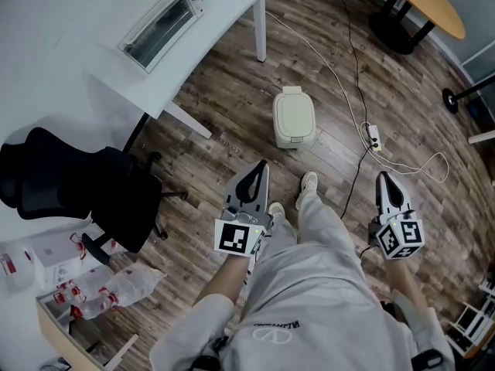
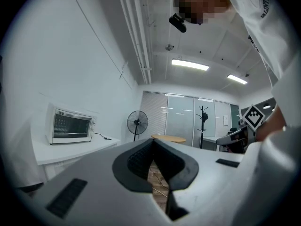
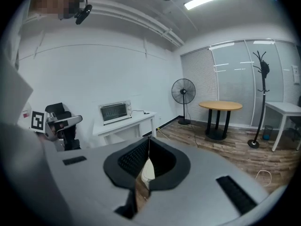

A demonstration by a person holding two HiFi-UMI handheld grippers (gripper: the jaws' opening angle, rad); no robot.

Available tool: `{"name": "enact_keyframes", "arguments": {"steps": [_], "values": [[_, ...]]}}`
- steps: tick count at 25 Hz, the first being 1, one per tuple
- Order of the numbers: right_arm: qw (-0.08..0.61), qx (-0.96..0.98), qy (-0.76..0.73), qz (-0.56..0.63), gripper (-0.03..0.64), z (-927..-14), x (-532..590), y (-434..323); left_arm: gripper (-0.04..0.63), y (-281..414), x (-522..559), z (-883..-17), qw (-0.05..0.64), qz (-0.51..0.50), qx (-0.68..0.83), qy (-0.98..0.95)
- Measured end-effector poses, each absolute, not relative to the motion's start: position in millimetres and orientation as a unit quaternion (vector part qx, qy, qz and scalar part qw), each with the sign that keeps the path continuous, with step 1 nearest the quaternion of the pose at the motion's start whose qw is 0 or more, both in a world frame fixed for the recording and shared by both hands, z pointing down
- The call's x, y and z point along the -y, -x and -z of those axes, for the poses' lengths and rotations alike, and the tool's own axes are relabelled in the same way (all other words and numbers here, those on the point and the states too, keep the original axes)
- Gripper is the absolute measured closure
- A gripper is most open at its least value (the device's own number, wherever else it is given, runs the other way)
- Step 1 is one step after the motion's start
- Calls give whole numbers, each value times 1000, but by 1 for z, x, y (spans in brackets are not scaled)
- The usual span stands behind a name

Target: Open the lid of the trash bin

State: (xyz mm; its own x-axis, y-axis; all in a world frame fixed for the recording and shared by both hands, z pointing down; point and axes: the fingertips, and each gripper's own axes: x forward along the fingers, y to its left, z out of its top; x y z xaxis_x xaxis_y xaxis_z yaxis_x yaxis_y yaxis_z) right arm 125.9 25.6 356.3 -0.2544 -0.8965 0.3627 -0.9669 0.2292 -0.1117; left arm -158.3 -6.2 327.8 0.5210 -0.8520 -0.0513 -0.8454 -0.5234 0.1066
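The trash bin (image 1: 294, 118) stands on the wood floor (image 1: 232, 91), a little way in front of the person's shoes (image 1: 308, 182). Its pale lid (image 1: 295, 114) is down and nothing touches it. The person holds the left gripper (image 1: 259, 170) and the right gripper (image 1: 384, 179) up near the legs, well apart from the bin, and both point toward it. The left gripper's fingers (image 2: 136, 161) are pressed together at the tips with nothing in them. The right gripper's fingers (image 3: 129, 161) are pressed together too, and a bit of the bin on the floor shows through the small gap below the tips. A white counter (image 1: 93, 49) with a small oven (image 1: 164, 12) is off to the left, by a black chair (image 1: 77, 184). A white cord (image 1: 352, 83) runs across the floor to the right of the bin.
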Motion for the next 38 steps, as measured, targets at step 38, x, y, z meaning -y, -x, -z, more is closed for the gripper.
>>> {"name": "enact_keyframes", "arguments": {"steps": [38], "values": [[242, 806, -373, -391, 600, -671, 198, -45, 597, 20, 218, -606, 160, -146, 463, -859]]}}
